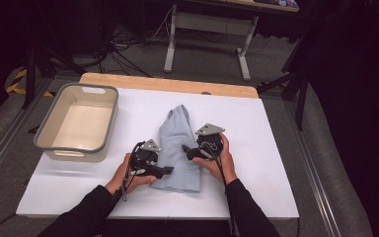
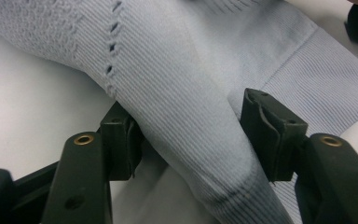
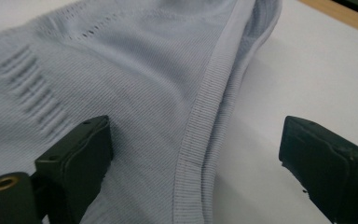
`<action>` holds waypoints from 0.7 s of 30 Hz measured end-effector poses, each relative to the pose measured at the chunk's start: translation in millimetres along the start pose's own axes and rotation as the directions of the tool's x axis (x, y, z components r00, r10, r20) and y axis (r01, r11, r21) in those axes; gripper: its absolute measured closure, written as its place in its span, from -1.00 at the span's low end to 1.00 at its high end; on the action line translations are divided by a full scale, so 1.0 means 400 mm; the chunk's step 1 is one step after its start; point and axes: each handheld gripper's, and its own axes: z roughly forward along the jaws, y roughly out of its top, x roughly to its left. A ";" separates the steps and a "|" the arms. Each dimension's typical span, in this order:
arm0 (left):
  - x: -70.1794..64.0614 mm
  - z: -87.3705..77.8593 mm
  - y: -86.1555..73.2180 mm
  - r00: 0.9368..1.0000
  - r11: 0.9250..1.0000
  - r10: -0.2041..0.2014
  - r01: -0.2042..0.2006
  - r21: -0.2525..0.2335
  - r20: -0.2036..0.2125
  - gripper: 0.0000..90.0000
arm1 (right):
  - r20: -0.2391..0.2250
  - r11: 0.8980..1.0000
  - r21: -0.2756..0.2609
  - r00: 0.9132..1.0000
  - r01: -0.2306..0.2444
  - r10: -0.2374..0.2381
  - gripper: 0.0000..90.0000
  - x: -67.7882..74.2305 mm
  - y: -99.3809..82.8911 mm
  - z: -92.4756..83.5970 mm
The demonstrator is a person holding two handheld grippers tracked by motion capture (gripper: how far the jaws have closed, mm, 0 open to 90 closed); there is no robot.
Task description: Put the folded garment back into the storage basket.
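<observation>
Pale-blue knit garment (image 1: 180, 148) runs past frame edges between both released tongs, left (image 2: 189, 135) and right (image 3: 196, 154).

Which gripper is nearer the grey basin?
Left. The left gripper sits at the folded light-blue garment's left edge, just right of the grey basin. The right gripper is on the garment's far side.
</observation>
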 end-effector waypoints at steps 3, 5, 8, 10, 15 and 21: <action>-0.003 -0.001 -0.001 1.000 1.000 0.005 -0.005 0.000 -0.004 -0.01 | 0.000 1.000 0.018 1.000 -0.005 0.005 -0.81 -0.001 -0.003 0.009; -0.007 -0.001 -0.001 1.000 1.000 0.021 -0.021 -0.003 -0.010 0.01 | 0.000 0.999 0.030 1.000 -0.016 0.016 -0.84 -0.003 -0.007 0.016; -0.013 -0.001 -0.001 0.999 0.999 0.033 -0.033 -0.004 -0.019 0.04 | -0.006 0.999 0.034 1.000 -0.025 0.026 -0.84 -0.006 -0.010 0.019; -0.013 -0.001 -0.002 0.999 0.999 0.033 -0.033 -0.005 -0.016 0.07 | -0.015 0.999 0.036 0.999 -0.036 0.037 -0.85 -0.008 -0.013 0.023; -0.019 -0.002 -0.002 0.999 0.999 0.035 -0.035 0.006 -0.021 0.11 | -0.024 0.998 0.042 0.999 -0.040 0.041 -0.88 -0.012 -0.015 0.030; -0.022 -0.001 -0.001 0.998 0.998 0.062 -0.062 -0.004 -0.025 0.15 | -0.033 0.996 0.062 0.998 -0.060 0.062 -0.99 -0.020 -0.013 0.043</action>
